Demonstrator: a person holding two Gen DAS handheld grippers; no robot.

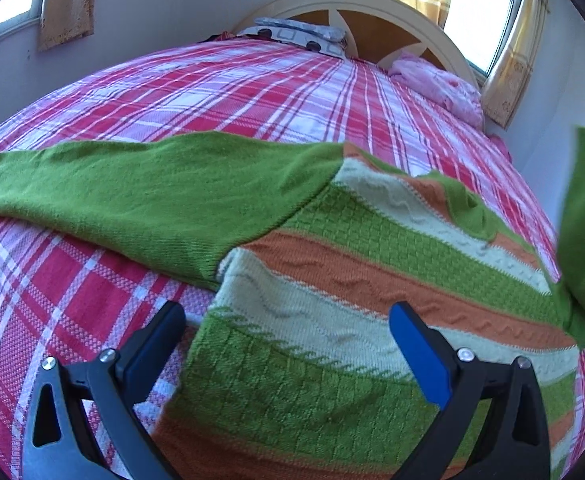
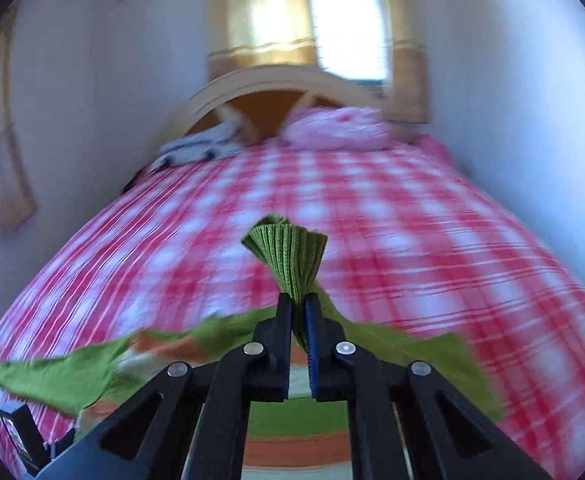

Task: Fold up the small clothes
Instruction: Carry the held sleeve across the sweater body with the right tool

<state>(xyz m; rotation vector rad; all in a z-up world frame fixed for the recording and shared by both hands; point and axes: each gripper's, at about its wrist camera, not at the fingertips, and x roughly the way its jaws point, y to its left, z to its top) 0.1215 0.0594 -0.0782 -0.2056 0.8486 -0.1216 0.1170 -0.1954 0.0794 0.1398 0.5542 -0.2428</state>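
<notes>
The right claw is clenching the ribbed green cuff of the sweater's right sleeve and is holding it lifted above the bed. The left claw is hanging released over the striped sweater, whose body is lying flat. Farther off, the left sleeve is stretching sideways to the left, across the sweater's long axis, nearer to the left claw.

Bed in red plaid cover; striped sweater spread on it, pillows by headboard
</notes>
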